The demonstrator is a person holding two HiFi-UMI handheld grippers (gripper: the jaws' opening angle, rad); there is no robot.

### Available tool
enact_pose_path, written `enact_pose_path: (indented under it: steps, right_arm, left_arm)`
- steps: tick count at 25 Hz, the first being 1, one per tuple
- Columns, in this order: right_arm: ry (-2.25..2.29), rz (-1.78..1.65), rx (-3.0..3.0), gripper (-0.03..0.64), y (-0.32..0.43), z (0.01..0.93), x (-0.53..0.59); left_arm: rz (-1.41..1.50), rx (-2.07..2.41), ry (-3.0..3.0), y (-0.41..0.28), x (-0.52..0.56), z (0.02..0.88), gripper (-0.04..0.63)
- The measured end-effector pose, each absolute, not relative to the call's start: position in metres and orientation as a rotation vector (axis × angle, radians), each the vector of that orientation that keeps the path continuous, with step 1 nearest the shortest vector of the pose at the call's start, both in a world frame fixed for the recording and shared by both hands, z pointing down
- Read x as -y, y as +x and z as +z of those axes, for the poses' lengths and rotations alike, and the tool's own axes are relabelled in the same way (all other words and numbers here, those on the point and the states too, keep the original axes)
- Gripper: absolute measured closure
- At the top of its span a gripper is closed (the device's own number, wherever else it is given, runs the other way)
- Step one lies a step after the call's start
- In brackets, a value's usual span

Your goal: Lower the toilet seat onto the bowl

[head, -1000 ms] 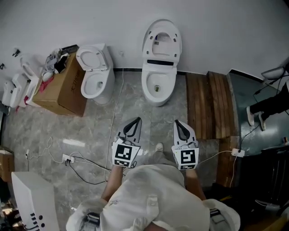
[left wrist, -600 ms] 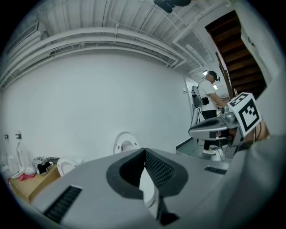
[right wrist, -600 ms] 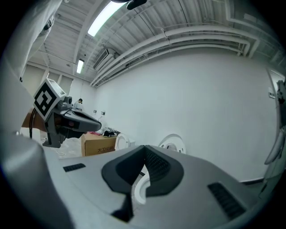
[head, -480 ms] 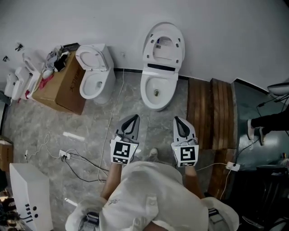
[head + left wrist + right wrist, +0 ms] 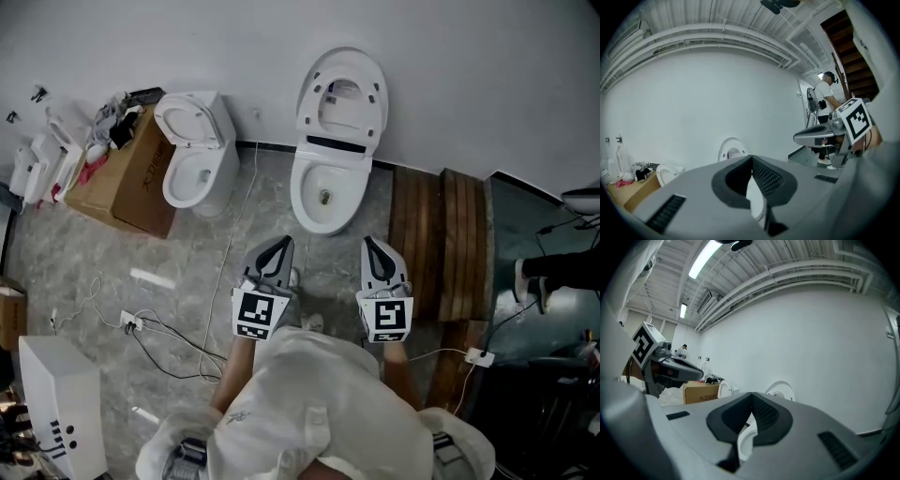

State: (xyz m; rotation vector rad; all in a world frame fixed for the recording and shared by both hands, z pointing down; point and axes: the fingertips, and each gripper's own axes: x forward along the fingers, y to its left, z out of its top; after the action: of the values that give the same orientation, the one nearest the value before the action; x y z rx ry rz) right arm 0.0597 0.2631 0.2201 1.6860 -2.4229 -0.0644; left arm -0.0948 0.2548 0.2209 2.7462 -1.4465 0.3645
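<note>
Toilet seat [image 5: 340, 94] stands upright against the wall at the floor's far edge, dead ahead and well apart from left gripper [image 5: 280, 244] and right gripper [image 5: 370, 243]. Neither looks nearer. Both jaws are closed, nothing in them.

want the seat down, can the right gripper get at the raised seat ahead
Likely yes: only bare floor lies between the right gripper and the raised seat, once it moves closer.

Glossy ceramic toilet [image 5: 326, 197] (smooth); polished stone floor [image 5: 141, 248]; slatted wooden platform [image 5: 439, 242].
</note>
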Motion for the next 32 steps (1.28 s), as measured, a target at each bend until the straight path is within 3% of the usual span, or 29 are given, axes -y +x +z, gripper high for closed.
enact_pose_path:
  steps: [32]
  right_arm:
    - [1.901,-0.024,2.161,0.609,0.039,0.227,-0.028]
  left_arm:
    - [0.259,1.136,2.905,-0.117,0.020,0.232,0.581]
